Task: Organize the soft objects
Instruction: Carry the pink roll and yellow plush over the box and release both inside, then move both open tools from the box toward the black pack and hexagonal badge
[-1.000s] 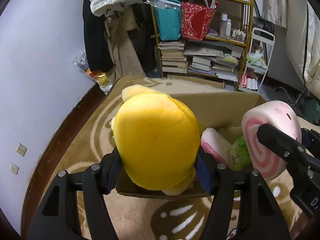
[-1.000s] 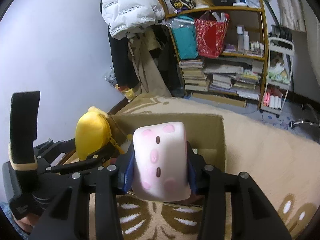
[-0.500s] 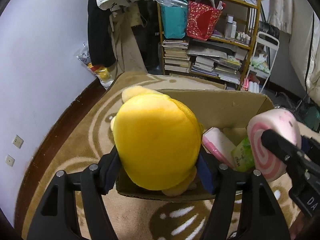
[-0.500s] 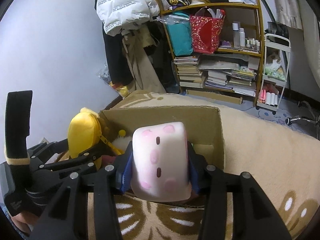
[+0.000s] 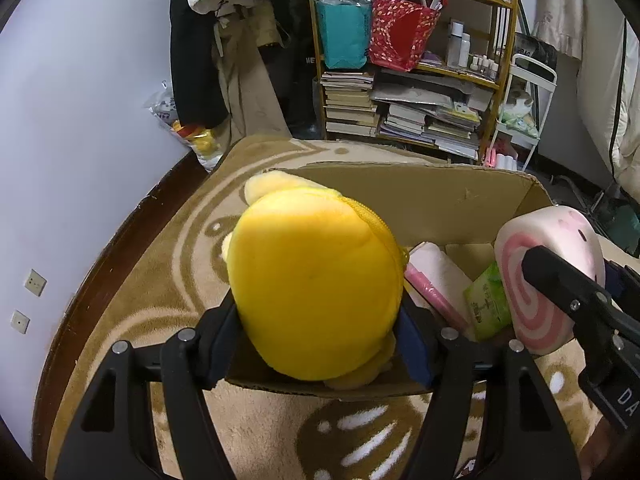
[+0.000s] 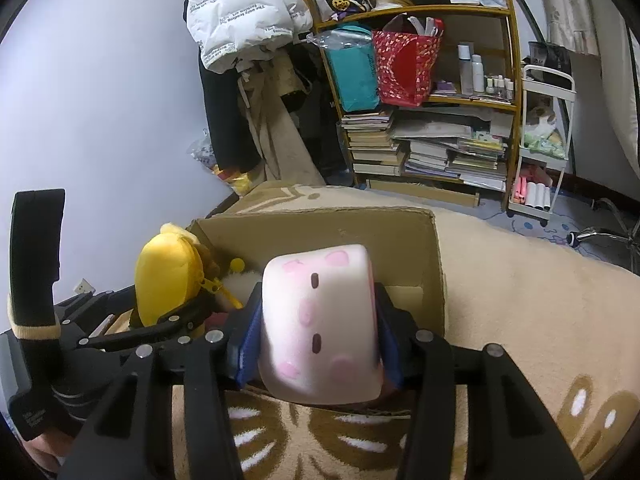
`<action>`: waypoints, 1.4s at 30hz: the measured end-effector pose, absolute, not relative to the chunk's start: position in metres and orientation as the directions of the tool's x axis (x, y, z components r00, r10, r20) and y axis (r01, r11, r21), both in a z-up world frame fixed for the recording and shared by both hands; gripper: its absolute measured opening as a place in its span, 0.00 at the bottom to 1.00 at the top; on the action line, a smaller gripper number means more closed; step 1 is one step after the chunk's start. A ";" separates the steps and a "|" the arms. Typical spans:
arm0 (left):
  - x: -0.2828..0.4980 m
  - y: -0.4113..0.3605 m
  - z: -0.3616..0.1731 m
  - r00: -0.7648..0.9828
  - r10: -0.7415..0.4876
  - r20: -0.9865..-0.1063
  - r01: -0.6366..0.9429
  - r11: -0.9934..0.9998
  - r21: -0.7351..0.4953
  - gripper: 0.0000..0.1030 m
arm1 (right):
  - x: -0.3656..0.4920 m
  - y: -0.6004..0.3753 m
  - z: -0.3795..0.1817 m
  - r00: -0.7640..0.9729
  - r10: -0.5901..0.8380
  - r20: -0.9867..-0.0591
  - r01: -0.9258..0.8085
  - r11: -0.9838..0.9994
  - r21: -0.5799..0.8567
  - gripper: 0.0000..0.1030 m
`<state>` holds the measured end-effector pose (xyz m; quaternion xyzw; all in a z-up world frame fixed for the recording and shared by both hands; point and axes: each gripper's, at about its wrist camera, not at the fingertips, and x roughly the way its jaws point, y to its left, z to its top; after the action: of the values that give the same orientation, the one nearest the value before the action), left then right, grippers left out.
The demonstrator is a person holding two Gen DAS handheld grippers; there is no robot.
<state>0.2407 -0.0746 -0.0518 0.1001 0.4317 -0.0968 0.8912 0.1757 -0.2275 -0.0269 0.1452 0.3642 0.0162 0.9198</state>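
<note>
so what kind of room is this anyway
Most likely a lived-in bedroom or spare room at home: a crowded shelf of stacked books and bottles, coats hung by the wall, and a patterned rug under a cardboard box.

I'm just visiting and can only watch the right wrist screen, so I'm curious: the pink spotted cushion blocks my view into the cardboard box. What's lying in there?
Observer: In the left wrist view, a pink-and-white pack lies inside the cardboard box.
Visitor: Anything beside it?
Observer: A green packet sits right next to that pack, on its right in that view.
Visitor: And the cushion's end face, which I can't see?
Observer: The pink cushion has a pink-and-white spiral on its end.
</note>
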 end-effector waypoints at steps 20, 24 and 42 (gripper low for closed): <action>0.215 -0.053 0.007 0.707 -0.056 -0.705 0.213 0.967 0.137 1.00 | 0.148 -0.232 0.008 0.764 0.144 -0.629 0.078 0.947 0.312 0.97; 0.199 -0.044 0.019 0.724 -0.053 -0.688 0.202 0.970 0.138 1.00 | 0.134 -0.230 0.019 0.764 0.132 -0.631 0.074 0.954 0.289 0.97; 0.096 -0.018 0.002 0.724 -0.084 -0.685 0.223 0.968 0.117 1.00 | 0.063 -0.215 0.003 0.737 0.123 -0.665 0.075 0.962 0.261 0.97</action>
<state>0.0965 -0.0182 0.0019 0.0961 0.3620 -0.0829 0.9235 0.0627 -0.2150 0.0034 0.1368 0.3626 0.0129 0.9218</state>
